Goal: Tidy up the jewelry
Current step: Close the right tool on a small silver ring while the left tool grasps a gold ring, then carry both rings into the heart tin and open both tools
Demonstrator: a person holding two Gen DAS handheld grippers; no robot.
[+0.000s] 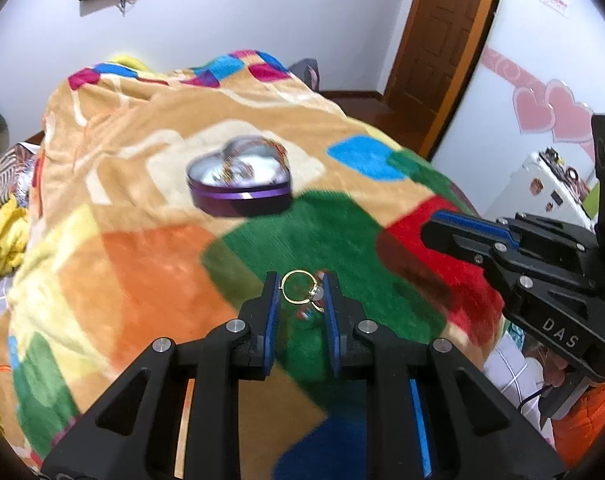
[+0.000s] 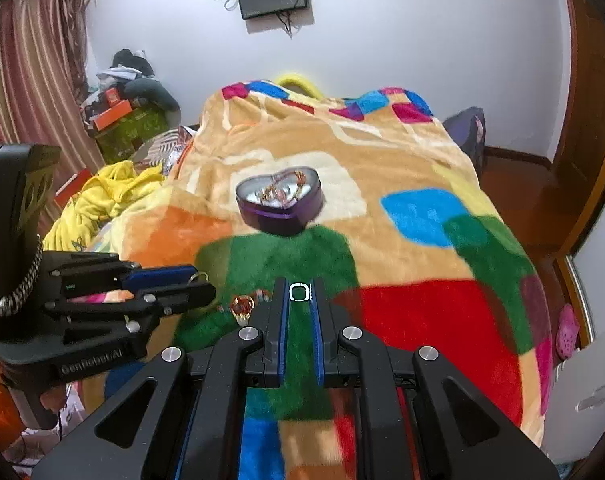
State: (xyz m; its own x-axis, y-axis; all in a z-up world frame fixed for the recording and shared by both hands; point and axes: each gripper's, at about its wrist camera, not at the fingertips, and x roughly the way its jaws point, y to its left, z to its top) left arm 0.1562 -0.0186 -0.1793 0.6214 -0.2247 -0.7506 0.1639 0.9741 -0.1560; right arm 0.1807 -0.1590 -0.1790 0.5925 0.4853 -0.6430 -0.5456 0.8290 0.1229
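A purple heart-shaped box (image 1: 240, 178) lies open on the patchwork blanket with jewelry inside; it also shows in the right wrist view (image 2: 280, 202). My left gripper (image 1: 301, 290) is shut on a gold ring (image 1: 298, 287) with a small stone, held above the green patch. My right gripper (image 2: 299, 293) is shut on a silver ring (image 2: 299, 293) between its fingertips. A red and gold piece of jewelry (image 2: 244, 305) lies on the blanket between the two grippers. The right gripper (image 1: 454, 232) shows from the side in the left wrist view, and the left gripper (image 2: 194, 284) in the right wrist view.
The colourful blanket (image 2: 422, 320) covers the bed. Yellow cloth (image 2: 102, 200) and boxes (image 2: 118, 120) lie at the left of the bed. A wooden door (image 1: 438, 40) is at the right. A white cabinet (image 1: 550, 192) stands by the wall with pink hearts.
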